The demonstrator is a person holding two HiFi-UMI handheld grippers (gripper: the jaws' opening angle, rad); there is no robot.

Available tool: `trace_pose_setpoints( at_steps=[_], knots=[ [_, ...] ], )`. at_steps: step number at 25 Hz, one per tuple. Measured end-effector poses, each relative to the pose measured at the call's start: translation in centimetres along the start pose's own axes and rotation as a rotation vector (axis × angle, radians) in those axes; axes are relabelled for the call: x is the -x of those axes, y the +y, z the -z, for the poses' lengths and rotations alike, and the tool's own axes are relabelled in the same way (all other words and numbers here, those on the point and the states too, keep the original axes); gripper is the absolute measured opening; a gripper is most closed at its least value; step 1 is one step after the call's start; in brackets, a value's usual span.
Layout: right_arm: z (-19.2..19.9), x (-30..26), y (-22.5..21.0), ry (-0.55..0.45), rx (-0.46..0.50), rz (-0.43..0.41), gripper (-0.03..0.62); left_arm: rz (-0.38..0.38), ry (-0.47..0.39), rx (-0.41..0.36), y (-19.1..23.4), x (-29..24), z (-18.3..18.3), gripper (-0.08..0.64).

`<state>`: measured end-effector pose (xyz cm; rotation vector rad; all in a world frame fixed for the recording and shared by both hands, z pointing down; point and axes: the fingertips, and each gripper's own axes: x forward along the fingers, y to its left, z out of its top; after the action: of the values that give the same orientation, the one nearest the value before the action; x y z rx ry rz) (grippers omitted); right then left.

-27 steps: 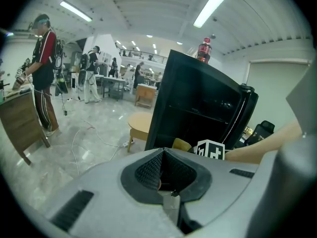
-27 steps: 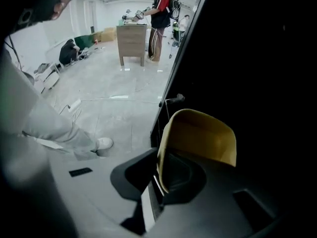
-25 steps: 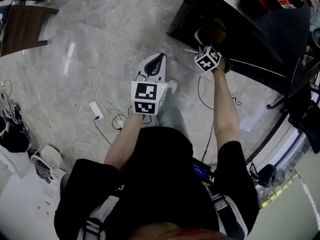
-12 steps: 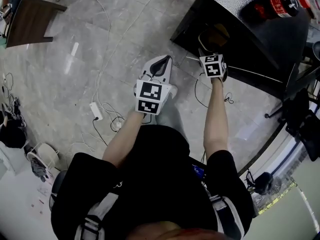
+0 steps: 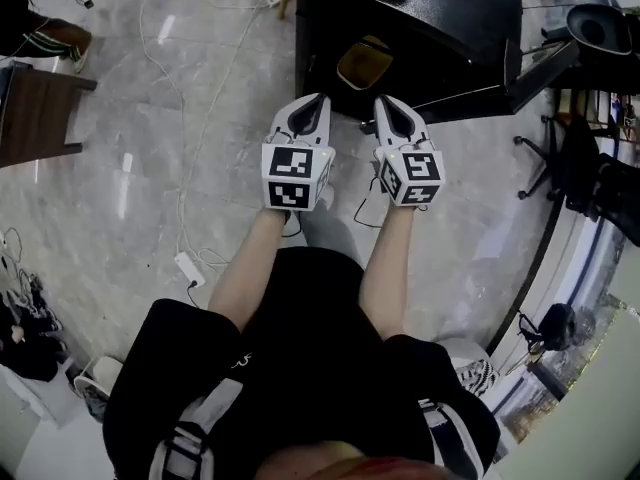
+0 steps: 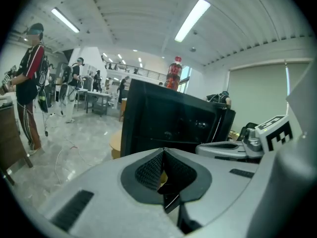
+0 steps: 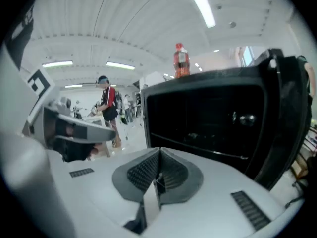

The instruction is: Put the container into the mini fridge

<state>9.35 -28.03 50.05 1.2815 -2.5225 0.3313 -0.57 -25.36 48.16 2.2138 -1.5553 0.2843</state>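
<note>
Container (image 5: 365, 63): it appears to sit inside the open mini fridge (image 5: 420, 18), low in the cavity. Neither tool touches it.

Right tool (image 5: 392, 113): jaws closing fully together, nothing between them, just short of the fridge opening.

Left tool (image 5: 308, 116): jaws likewise together, empty, beside the right one.

Door (image 7: 287, 118): stands open on the right side.

Assessment: placement looks complete and closing the door likely remains. Recommend pushing the door's outer face with the shut right tool, slowly, keeping both tools clear of the cavity. A bottle (image 7: 182, 61) stands on top of the fridge, and a slammed door could topple it.
</note>
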Motion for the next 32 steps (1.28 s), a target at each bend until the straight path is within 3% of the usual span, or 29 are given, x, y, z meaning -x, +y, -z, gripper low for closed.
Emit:
trace_pose_setpoints(
  at_steps=[4,10,14,24,32],
  knots=[
    [-6.3,4.9,-0.6,-0.215,-0.131,0.007,0.012,0.069,-0.102,-0.044,-4.0,0.2,-4.2,0.005],
    [-11.3,10.5,-2.7,-0.299,-0.083,0.135,0.011,0.115,-0.199,-0.088,-8.1,2.3,-7.8,0.005],
    [-13.1,11.5,-2.9,-0.349,-0.045,0.164,0.011,0.128,-0.251,-0.111,-8.8,3.2,-9.9,0.005],
    [-15.1,10.6,-1.1,-0.375,0.001,0.113,0.011,0.116,-0.355,-0.108,-8.6,5.3,-13.3,0.005],
    [-15.6,10.2,0.1,-0.375,0.042,0.077,0.011,0.124,-0.367,-0.103,-8.4,5.7,-14.1,0.005]
  ],
)
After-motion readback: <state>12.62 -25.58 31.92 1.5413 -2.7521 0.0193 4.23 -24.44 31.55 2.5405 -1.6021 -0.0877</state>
